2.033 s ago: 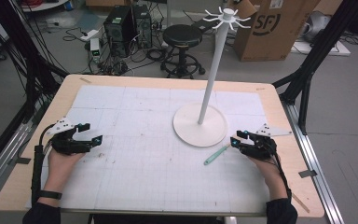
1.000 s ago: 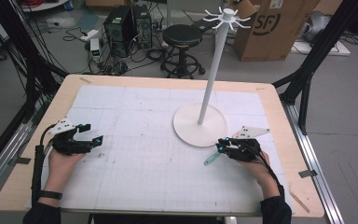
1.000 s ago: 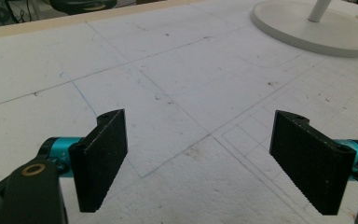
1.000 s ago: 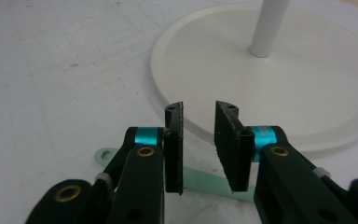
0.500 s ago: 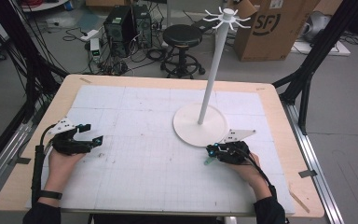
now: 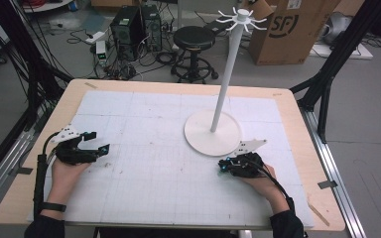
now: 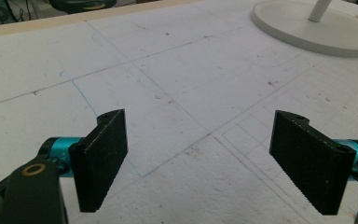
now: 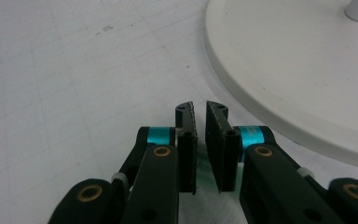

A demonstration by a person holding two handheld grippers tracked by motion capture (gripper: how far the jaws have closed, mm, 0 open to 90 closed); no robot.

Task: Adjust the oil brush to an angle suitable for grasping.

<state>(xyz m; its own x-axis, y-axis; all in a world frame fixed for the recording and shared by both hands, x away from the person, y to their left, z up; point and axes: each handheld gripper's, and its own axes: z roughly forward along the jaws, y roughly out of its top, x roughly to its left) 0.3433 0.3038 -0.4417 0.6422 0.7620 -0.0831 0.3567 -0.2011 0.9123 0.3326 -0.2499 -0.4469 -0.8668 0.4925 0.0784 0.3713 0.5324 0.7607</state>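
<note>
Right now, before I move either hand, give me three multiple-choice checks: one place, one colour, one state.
1. Where is the right gripper?
A. Beside the near edge of the round base
B. At the table's far edge
C. Up at the top of the pole

2. What colour is the stand?
A. Black
B. White
C. Red

3. How do the left gripper's jaws stand?
A. Wide apart, nothing between them
B. Clamped on a cup
C. Pressed together

Answers:
1 A: the high view shows it just below the base's rim.
2 B: pole, base and hooks are all white.
3 A: the left gripper view shows bare table between them.
</note>
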